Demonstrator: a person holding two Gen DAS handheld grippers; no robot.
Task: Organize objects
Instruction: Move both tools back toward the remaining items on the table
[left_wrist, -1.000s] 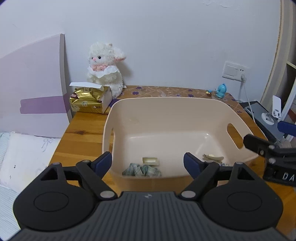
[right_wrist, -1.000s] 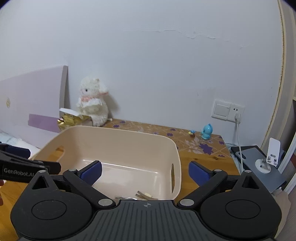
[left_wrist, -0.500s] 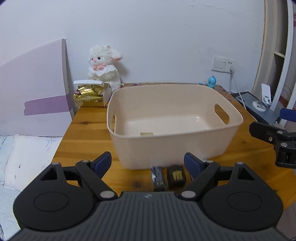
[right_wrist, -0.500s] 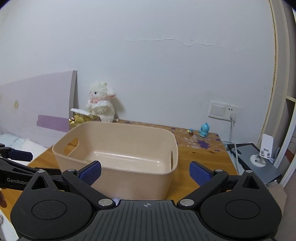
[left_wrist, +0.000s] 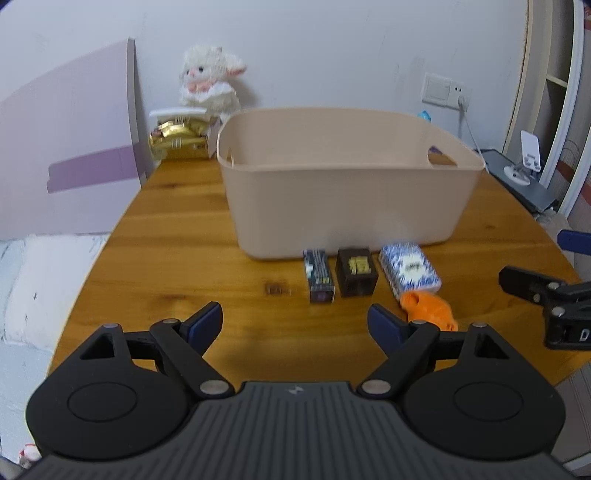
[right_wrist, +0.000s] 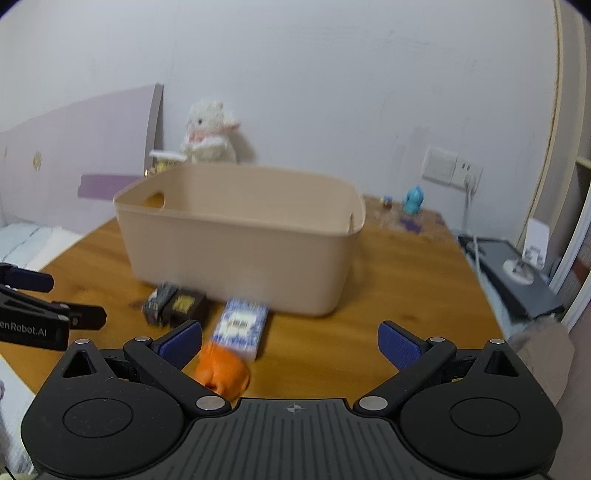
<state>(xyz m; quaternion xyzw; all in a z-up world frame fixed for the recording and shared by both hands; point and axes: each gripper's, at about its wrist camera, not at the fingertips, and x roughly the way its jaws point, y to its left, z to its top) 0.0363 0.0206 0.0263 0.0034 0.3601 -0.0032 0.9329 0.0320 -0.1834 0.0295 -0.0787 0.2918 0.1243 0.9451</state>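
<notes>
left gripper (left_wrist: 295, 321) and right gripper (right_wrist: 290, 343) both spread wide, holding nothing, hanging over the wooden table's (left_wrist: 177, 236) near edge | orange squishy toy (left_wrist: 428, 310) closest, then blue-white patterned pack (left_wrist: 410, 267), dark brown box (left_wrist: 356, 271), dark striped box (left_wrist: 319, 275), lined up touching-ish for easy grabs I guess | beige plastic bin (left_wrist: 347, 192) mid-table just behind

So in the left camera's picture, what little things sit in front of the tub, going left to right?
Dark striped box → brown box → blue-and-white packet → orange toy, a bit nearer the camera.
</notes>
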